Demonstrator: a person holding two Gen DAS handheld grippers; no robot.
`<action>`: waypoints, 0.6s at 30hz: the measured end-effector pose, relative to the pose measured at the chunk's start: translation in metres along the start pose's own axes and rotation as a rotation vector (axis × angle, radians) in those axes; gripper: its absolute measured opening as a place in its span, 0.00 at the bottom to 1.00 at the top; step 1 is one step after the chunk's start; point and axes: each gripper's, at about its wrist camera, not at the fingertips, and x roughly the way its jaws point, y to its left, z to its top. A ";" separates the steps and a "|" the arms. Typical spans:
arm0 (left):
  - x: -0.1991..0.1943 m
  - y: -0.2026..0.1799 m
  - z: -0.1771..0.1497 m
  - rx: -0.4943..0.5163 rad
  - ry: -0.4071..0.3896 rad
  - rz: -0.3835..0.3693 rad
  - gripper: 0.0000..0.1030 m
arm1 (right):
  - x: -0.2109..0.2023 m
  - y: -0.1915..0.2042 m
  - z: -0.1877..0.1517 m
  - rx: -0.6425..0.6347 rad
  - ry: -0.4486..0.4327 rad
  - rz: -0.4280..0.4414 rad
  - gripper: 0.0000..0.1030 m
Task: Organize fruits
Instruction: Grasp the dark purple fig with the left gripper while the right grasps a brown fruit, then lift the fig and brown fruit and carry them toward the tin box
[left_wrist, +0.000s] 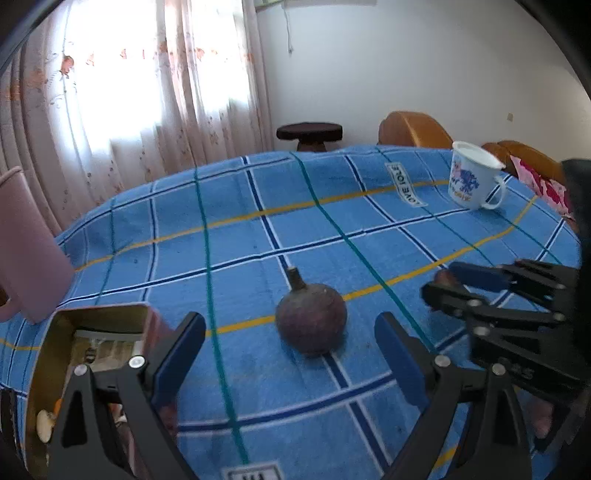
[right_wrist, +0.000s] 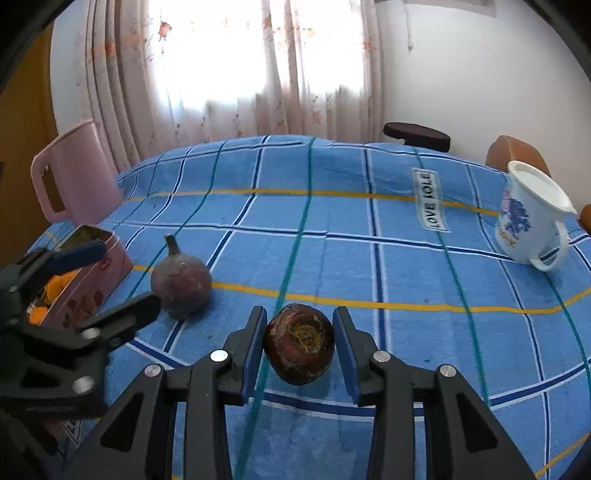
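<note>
My right gripper (right_wrist: 300, 347) is clamped narrow on a round dark-brown fruit (right_wrist: 299, 343), blue pads against both its sides, low over the blue checked tablecloth (right_wrist: 369, 258). My left gripper (left_wrist: 290, 354) stands wide, empty, angled down at a stemmed purple-brown fruit (left_wrist: 311, 319) lying between its fingers, untouched. An open pink tin box (right_wrist: 92, 280) holding orange pieces sits just left. A white printed mug (right_wrist: 528, 218) stands well apart, far right.

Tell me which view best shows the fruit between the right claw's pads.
The right wrist view: the brown fruit sits centred and sharp between the pads. The left wrist view shows only a sliver behind the right claw.
</note>
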 end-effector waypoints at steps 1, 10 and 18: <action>0.004 0.000 0.001 -0.002 0.009 0.000 0.91 | -0.001 -0.001 0.000 0.005 -0.005 0.003 0.38; 0.047 -0.002 0.005 -0.036 0.137 -0.078 0.52 | -0.004 0.000 0.002 -0.001 -0.020 0.026 0.38; 0.025 0.001 -0.001 -0.067 0.067 -0.095 0.52 | -0.018 0.002 0.000 -0.011 -0.099 0.058 0.38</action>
